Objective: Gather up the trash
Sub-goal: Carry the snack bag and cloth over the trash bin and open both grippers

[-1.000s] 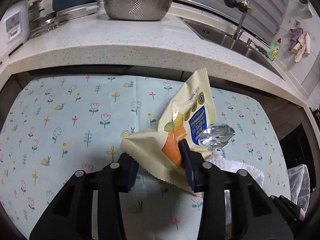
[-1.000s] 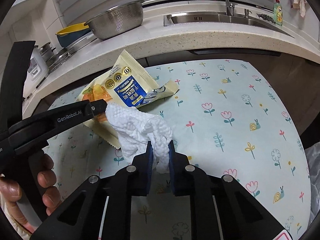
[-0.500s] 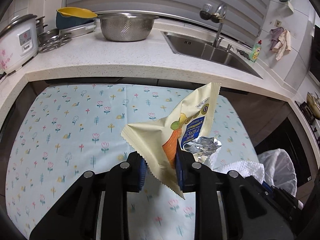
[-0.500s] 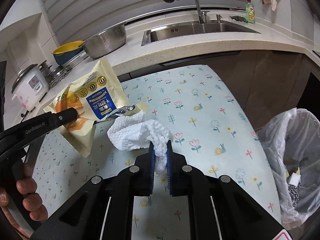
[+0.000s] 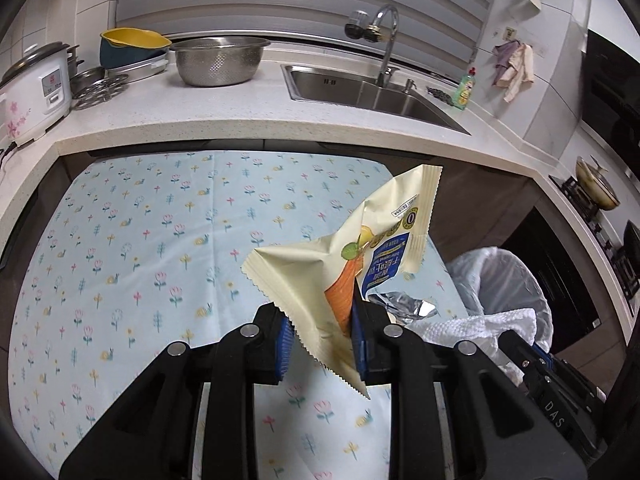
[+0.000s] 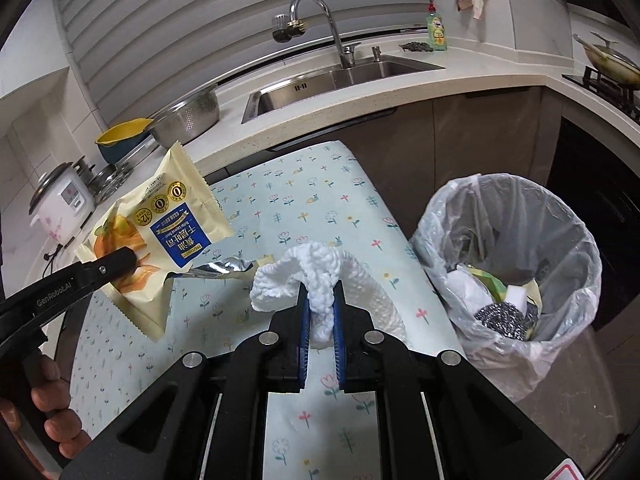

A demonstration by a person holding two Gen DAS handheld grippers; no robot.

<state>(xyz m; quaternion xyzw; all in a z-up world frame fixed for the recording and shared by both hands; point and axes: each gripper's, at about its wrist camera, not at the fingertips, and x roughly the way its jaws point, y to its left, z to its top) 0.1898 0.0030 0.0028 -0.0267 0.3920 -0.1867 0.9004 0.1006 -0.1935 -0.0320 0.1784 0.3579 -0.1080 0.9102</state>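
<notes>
A: Since both pieces are so light, how do you judge they will handle?

B: The snack wrapper (image 5: 352,256) looks like thin, crinkly film, slick on its face, with a torn foil mouth. The left gripper (image 5: 320,340) is clamped on its lower serrated edge, and the wrapper hangs in the air above the flowered tablecloth (image 5: 160,240). A pinch on that flat seam seems the safest hold, as the film could slide out of a looser one.

A: And the other?

B: The crumpled paper towel (image 6: 320,276) is soft and squashes easily. The right gripper (image 6: 320,340) is closed on a fold of it, and the rest droops over the pads. It should not slip, though a thin fold might tear.

A: What does each view add?

B: The right wrist view looks down into the lined trash bin (image 6: 508,264) just off the table's edge, with scraps and a steel scourer inside. The left wrist view shows only the bin's rim, but more of the countertop (image 5: 240,116).
</notes>
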